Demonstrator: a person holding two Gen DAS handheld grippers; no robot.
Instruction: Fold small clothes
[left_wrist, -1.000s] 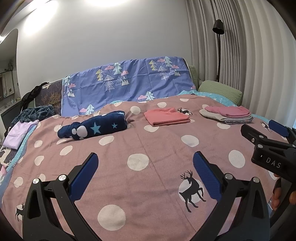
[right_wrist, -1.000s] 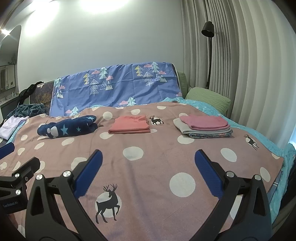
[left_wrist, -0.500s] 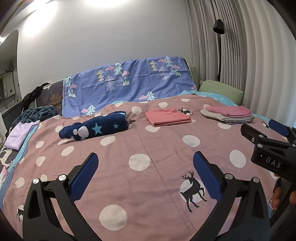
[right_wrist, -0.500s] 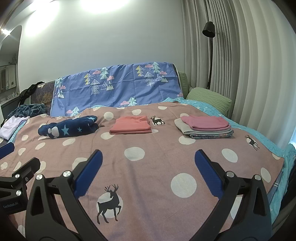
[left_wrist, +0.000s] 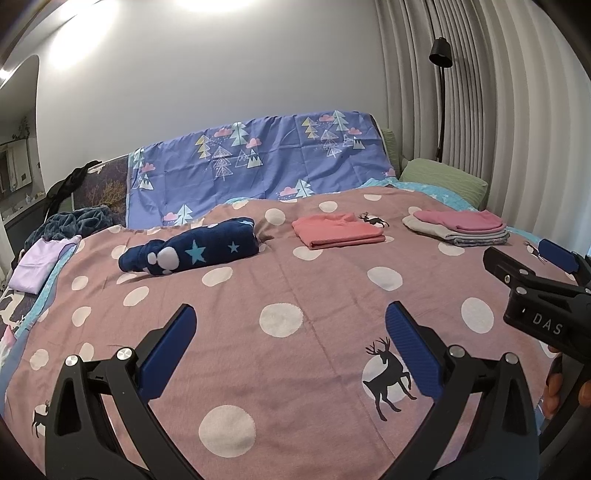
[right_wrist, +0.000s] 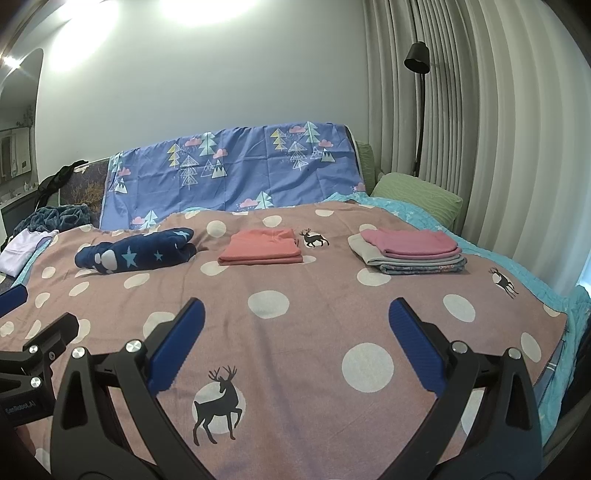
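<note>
Three lots of clothes lie across the far half of the spotted pink bedspread (left_wrist: 295, 350). A crumpled navy star garment (left_wrist: 192, 253) (right_wrist: 136, 253) is at the left. In the middle lies a folded coral piece (left_wrist: 338, 230) (right_wrist: 262, 247). A folded stack with a pink top (left_wrist: 460, 227) (right_wrist: 410, 247) sits at the right. My left gripper (left_wrist: 290, 345) hovers open over the near bedspread, holding nothing. My right gripper (right_wrist: 295, 343) is open and empty too, and shows at the right edge of the left wrist view (left_wrist: 532, 273).
A blue tree-print sheet (left_wrist: 258, 166) drapes the headboard. A green pillow (right_wrist: 417, 192), a floor lamp (right_wrist: 417, 62) and grey curtains stand at the right. A lilac garment (left_wrist: 40, 266) and a dark teal heap (left_wrist: 74, 221) lie at the bed's left edge.
Both views have shifted only slightly; the clothes lie where they were and both grippers have stayed open.
</note>
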